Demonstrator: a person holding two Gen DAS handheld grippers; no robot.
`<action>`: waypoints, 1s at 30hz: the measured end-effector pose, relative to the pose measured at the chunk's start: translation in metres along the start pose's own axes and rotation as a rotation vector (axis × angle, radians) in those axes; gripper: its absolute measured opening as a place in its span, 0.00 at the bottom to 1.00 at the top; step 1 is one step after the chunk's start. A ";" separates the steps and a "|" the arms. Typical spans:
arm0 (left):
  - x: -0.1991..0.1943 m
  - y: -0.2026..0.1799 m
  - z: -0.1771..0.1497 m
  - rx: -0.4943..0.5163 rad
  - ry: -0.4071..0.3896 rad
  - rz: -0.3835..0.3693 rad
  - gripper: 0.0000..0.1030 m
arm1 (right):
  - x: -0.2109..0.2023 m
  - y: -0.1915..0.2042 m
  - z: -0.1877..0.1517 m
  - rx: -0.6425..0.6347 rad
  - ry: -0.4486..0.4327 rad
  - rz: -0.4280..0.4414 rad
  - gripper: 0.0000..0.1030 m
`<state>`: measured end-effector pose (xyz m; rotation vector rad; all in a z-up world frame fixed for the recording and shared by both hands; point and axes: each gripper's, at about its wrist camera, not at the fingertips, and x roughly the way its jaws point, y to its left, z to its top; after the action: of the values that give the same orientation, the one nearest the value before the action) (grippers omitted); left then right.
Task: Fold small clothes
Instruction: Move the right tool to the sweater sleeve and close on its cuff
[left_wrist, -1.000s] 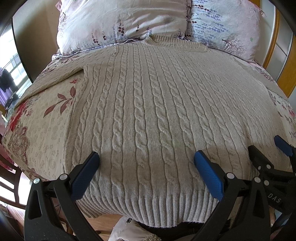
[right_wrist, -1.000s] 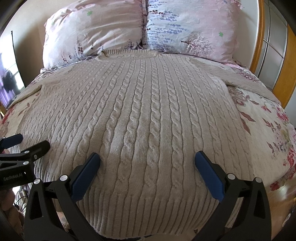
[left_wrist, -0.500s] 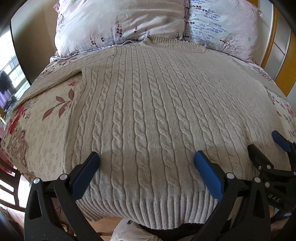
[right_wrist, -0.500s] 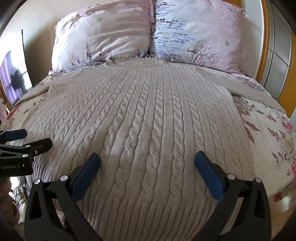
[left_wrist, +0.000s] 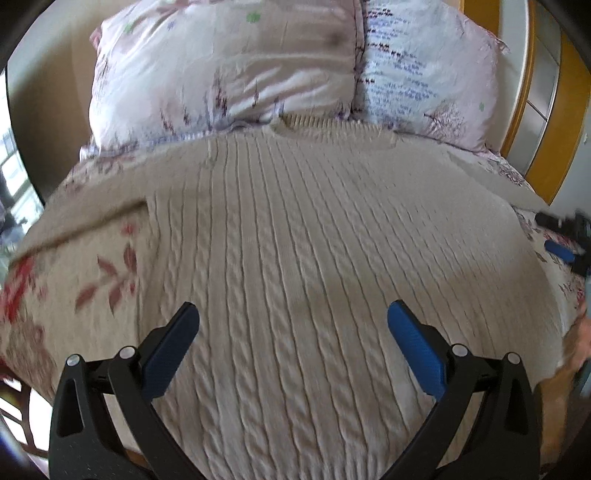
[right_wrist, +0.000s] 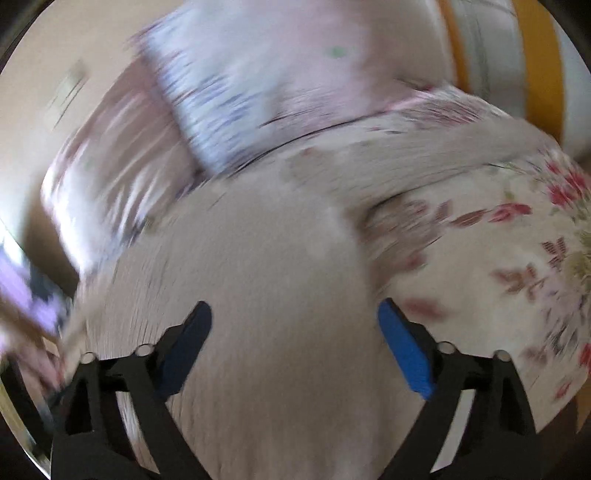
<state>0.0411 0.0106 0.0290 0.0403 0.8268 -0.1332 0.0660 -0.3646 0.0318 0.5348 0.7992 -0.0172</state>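
Observation:
A beige cable-knit sweater lies flat on the bed, collar toward the pillows, sleeves spread to the sides. My left gripper is open and empty, low over the sweater's lower body. My right gripper is open and empty over the sweater's right part, near its right sleeve; this view is heavily blurred. The right gripper also shows at the right edge of the left wrist view.
Two floral pillows sit at the head of the bed. The floral bedspread shows on both sides of the sweater. A yellow wooden bed frame stands at the right. A chair is at the lower left.
Both grippers have moved forward over the sweater. The right gripper has swung fast to the right, toward the right sleeve, blurring its view. Both stay open.

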 end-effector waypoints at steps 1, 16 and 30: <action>0.002 0.000 0.007 0.011 -0.011 0.005 0.98 | 0.003 -0.010 0.010 0.041 0.002 -0.003 0.81; 0.039 0.018 0.068 -0.004 0.022 -0.019 0.98 | 0.041 -0.162 0.107 0.552 -0.068 -0.168 0.46; 0.062 0.024 0.083 -0.002 0.029 -0.029 0.98 | 0.035 -0.211 0.114 0.695 -0.165 -0.228 0.27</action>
<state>0.1464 0.0203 0.0396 0.0284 0.8567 -0.1591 0.1231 -0.5938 -0.0223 1.0782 0.6779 -0.5591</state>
